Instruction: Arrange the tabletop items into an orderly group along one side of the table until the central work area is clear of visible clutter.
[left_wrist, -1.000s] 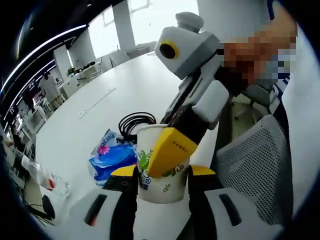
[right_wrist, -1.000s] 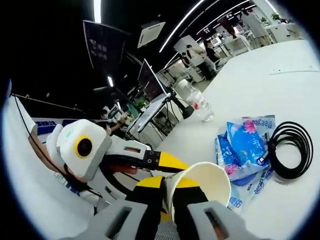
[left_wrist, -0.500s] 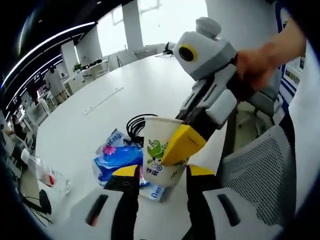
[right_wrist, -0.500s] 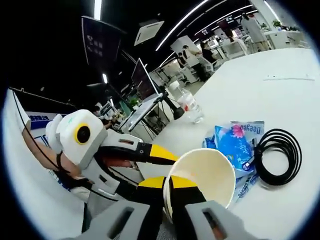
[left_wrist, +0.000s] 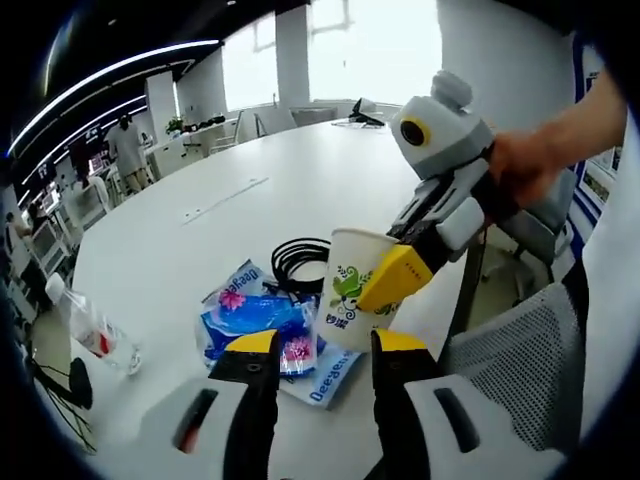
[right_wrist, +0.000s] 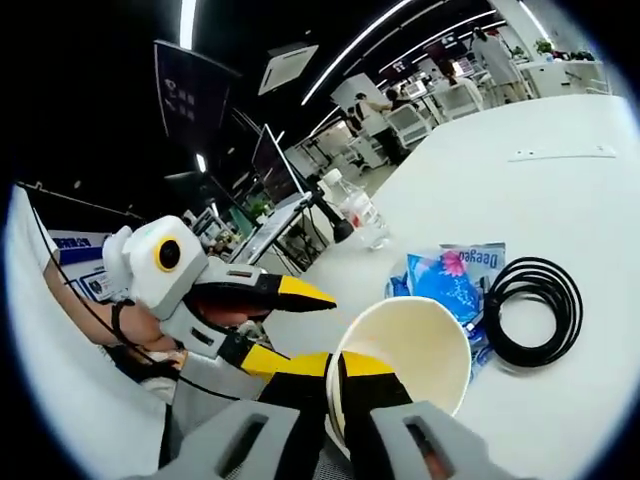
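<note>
A white paper cup (left_wrist: 345, 300) with a green leaf print hangs just above the table. My right gripper (left_wrist: 385, 282) is shut on its rim, one yellow finger outside the wall and the other inside. In the right gripper view the cup's open mouth (right_wrist: 410, 350) sits right above my right gripper (right_wrist: 335, 372). My left gripper (left_wrist: 325, 350) is open with nothing between its jaws, a little short of the cup. Seen in the right gripper view, the left gripper (right_wrist: 288, 325) stands to the cup's left, jaws spread.
Blue tissue packs (left_wrist: 262, 322) lie flat on the white table (left_wrist: 200, 230), with a black coiled cable (left_wrist: 300, 262) behind them. A clear plastic bottle (left_wrist: 90, 332) stands near the table's edge. A grey mesh chair (left_wrist: 510, 360) is at the right.
My left gripper has backed away from the cup, which stood between its jaws a second ago. The right gripper still holds the cup by the rim.
</note>
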